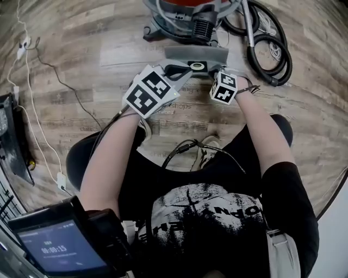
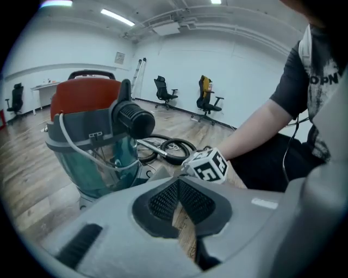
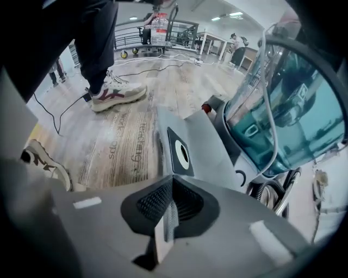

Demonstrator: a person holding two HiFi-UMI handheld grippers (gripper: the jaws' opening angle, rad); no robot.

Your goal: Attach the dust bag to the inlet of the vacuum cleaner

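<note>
The vacuum cleaner (image 1: 190, 16) stands on the wooden floor, with a red lid, a clear teal body (image 2: 92, 146) and a black inlet tube (image 2: 136, 120) facing me. The grey dust bag (image 1: 185, 53) lies in front of it, its dark collar with a white-ringed hole (image 3: 182, 155) facing up. My right gripper (image 3: 171, 203) is shut on a pale edge of the dust bag; in the head view the right gripper (image 1: 217, 73) points steeply down at the bag's right end. My left gripper (image 1: 182, 71) hovers over the bag near the collar, its jaws (image 2: 179, 187) shut with nothing seen between them.
The vacuum's black hose and wand (image 1: 266, 49) coil at the right of the vacuum. White and black cables (image 1: 38, 125) run over the floor at the left. My shoes (image 1: 204, 155) sit just behind the bag. Office chairs (image 2: 209, 100) stand far off.
</note>
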